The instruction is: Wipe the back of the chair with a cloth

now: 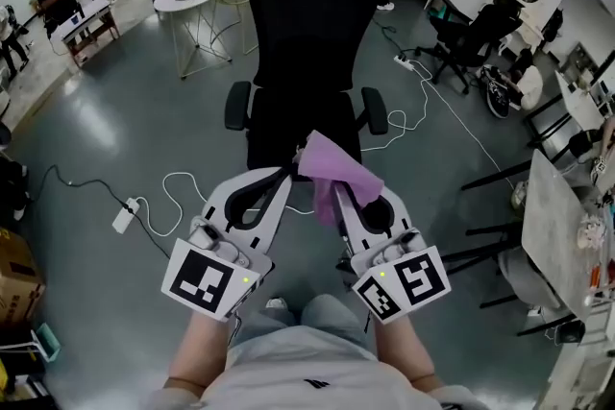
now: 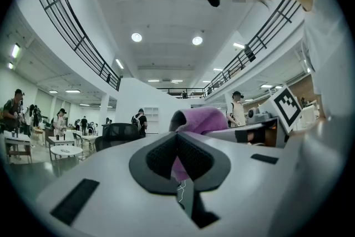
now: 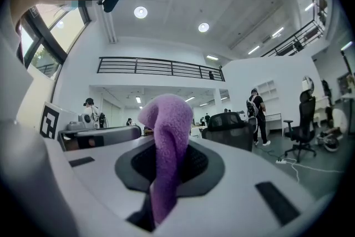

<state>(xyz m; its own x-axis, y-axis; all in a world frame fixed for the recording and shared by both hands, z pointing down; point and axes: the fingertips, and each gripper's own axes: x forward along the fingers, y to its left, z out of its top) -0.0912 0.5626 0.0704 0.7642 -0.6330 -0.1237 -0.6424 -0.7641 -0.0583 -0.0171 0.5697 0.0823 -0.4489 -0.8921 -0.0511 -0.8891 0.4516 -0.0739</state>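
Between the jaws of the right gripper (image 3: 166,161), clenched on it, hangs the purple cloth (image 3: 166,136), hiding their pads; the left gripper (image 2: 178,158) pinches its corner; beyond both stands the chair (image 1: 309,24).

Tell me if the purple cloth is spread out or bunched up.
Bunched up: the purple cloth droops as a crumpled wad, pinched in the shut jaws of the right gripper, nowhere spread flat.

No legible text — none anywhere
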